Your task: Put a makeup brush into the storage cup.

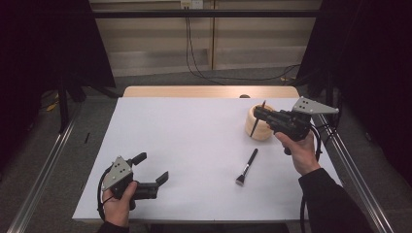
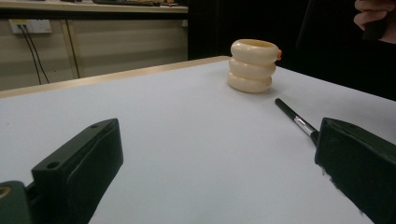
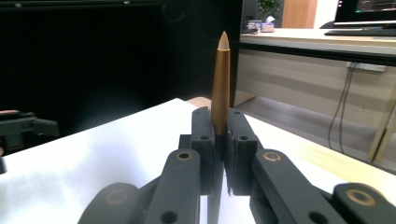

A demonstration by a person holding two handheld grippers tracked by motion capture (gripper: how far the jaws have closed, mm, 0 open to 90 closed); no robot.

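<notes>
1. High view: the right gripper [image 1: 258,112] is clenched on a slim brown brush [image 1: 257,120] that hangs slanted over the mouth of the cream holder [image 1: 259,127], its lower end down at the holder's front. Whether the tip is already inside the rim cannot be told from here. The holder stands at the far right of the white table [image 1: 194,145]

2. High view: the left gripper [image 1: 150,167] rests well to the near left of the holder, jaws spread and holding nothing. A second brush, the black brush [image 1: 247,167], lies flat on the table just in front of the holder

3. Left gripper view: the holder [image 2: 252,65] reads as three stacked rounded rings, smooth and glossy, probably ceramic or plastic. The black brush [image 2: 297,120] lies near it, with a matte handle and a bright metal ferrule

4. Right gripper view: the pads pinch the brown brush [image 3: 220,84] mid-shaft; the handle is smooth, golden brown and tapers to a pale point

5. Judgement: the step in hand is loading the brown brush into the holder. The next move calls for centring it over the opening, lowering, then letting go. The black brush appears to be next
</notes>
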